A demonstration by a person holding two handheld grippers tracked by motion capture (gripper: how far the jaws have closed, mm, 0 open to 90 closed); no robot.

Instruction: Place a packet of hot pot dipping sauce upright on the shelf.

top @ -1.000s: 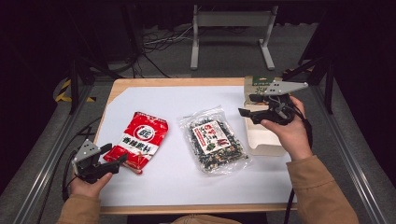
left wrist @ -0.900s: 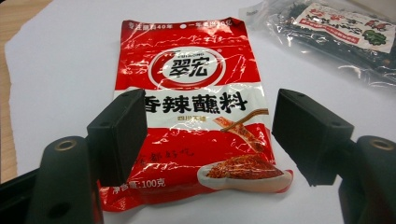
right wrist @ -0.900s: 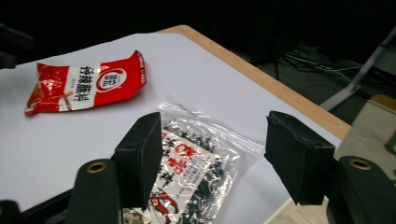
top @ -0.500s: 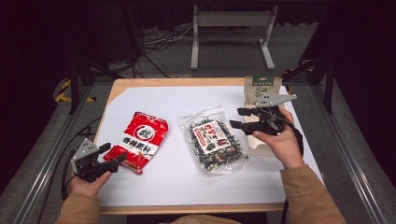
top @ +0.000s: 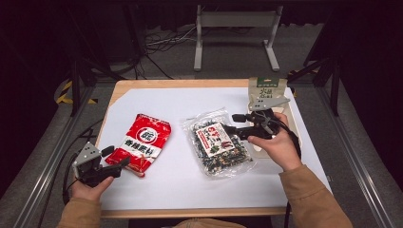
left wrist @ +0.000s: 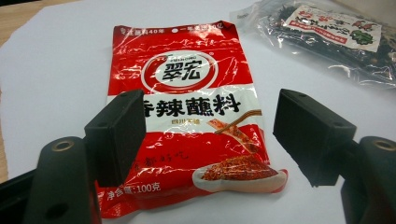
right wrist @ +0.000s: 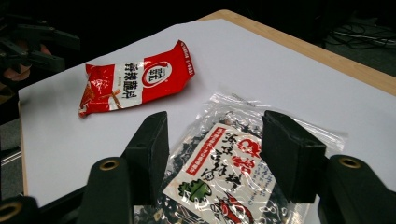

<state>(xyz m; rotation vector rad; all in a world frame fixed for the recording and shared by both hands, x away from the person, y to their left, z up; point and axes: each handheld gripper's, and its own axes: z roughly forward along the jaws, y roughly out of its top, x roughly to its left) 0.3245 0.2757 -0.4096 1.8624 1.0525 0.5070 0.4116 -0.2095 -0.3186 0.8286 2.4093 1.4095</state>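
A red seasoning packet [top: 141, 141] [left wrist: 191, 116] [right wrist: 135, 81] lies flat on the white sheet [top: 176, 109], left of centre. My left gripper [top: 116, 156] [left wrist: 210, 135] stands open at the packet's near end, jaws either side of it, not touching. A clear bag of dark dried seaweed [top: 219, 145] [right wrist: 224, 163] [left wrist: 327, 32] with a red and white label lies at centre right. My right gripper [top: 233, 122] [right wrist: 215, 149] hovers open over the bag's right edge, nothing between its jaws.
A green and white carton [top: 267, 90] stands upright at the back right, on a pale tray [top: 293, 124] by the table's right edge. The wooden table rim [top: 190, 83] frames the sheet. Metal rails and cables lie on the floor around the table.
My right gripper has moved left from the tray and carton to above the seaweed bag's right edge. My left gripper has stayed at the red packet's near end.
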